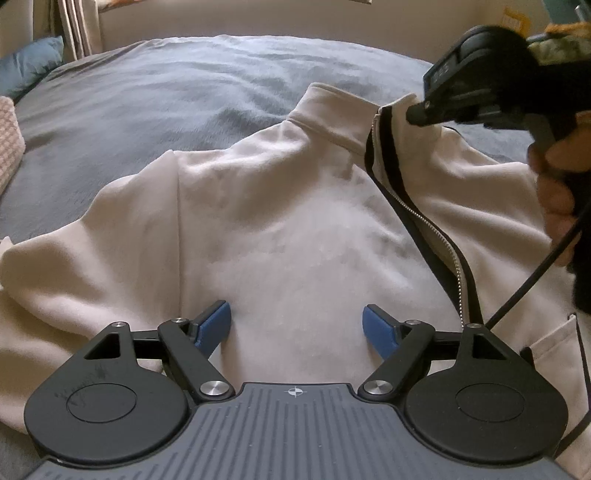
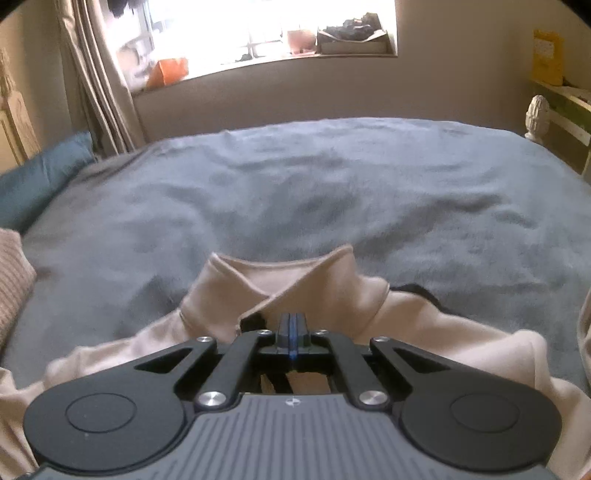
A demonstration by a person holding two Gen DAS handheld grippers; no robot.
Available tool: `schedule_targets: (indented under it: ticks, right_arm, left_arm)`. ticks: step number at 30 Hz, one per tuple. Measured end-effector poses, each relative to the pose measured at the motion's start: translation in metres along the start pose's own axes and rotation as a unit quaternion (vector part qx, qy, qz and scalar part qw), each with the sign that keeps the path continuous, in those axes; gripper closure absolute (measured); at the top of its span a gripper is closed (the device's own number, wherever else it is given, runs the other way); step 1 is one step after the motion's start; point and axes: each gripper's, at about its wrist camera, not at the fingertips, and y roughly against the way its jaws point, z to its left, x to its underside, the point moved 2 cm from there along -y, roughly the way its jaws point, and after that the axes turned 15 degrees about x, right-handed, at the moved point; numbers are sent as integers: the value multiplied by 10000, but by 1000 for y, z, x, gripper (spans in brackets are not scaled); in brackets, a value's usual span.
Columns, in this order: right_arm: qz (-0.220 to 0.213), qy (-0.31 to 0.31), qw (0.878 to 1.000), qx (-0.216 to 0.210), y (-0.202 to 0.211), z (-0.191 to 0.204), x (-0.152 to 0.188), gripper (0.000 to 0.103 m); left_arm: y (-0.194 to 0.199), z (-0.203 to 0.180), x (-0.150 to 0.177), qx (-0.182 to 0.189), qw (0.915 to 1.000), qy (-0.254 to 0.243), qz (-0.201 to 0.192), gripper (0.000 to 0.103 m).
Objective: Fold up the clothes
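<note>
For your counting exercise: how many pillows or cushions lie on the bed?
2: a blue pillow at the bed's far left edge, a pink checked cushion nearer on the left. Others may be hidden.

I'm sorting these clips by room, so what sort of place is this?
Most likely a bedroom at home: a cream zip-up jacket lies spread on a wide bed with a grey-blue blanket, a teal pillow sits at its edge, and a curtained window is behind.
</note>
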Motion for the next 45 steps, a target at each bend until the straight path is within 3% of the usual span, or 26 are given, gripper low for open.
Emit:
schedule_targets:
  ticks: [3, 5, 6, 7, 15, 17, 18, 21, 26, 33, 45]
  right_arm:
    - [102, 134, 9998, 56, 5, 4, -1, 101]
    - [110, 399, 9988, 263, 7, 13, 5, 89]
    - [101, 586, 9978, 296, 6, 19, 10, 65]
    - [89, 745, 9967, 320, 4, 25, 15, 52]
    - [154, 1098, 9914, 691, -25, 50, 27, 53]
    - [76, 934, 9930, 725, -27, 47, 25, 63]
    - [27, 813, 9941, 717, -26, 44, 23, 77]
    - [-83, 507, 9966, 646, -20, 33, 17, 85]
    - [-256, 172, 9989, 343, -5, 15, 8, 88]
    - [-382, 288, 9985, 268, -2, 20, -9, 88]
    - [-102, 317, 9992, 230, -26, 29, -17, 88]
  left_arm:
    - [-1, 0, -1, 4, 10000, 22, -28, 24]
    - [-1, 0, -1, 7, 10000, 37, -47, 24]
    - [-2, 0, -1, 8, 10000, 45, -56, 24]
    - [-2, 0, -2, 10, 10000, 52, -66, 24]
    - [-8, -7, 2, -115, 9998, -76, -107, 22]
    - [-8, -7, 2, -100, 9999, -69, -110, 22]
    - [-8, -7, 2, -93, 9999, -67, -110, 21]
    - [-7, -5, 3, -71, 9999, -55, -119, 21]
    - [-6, -4, 2, -17, 9999, -2, -122, 21]
    - [-6, -2, -1, 30, 9999, 100, -113, 20]
    - [-6, -2, 0, 27, 9999, 89, -88, 20]
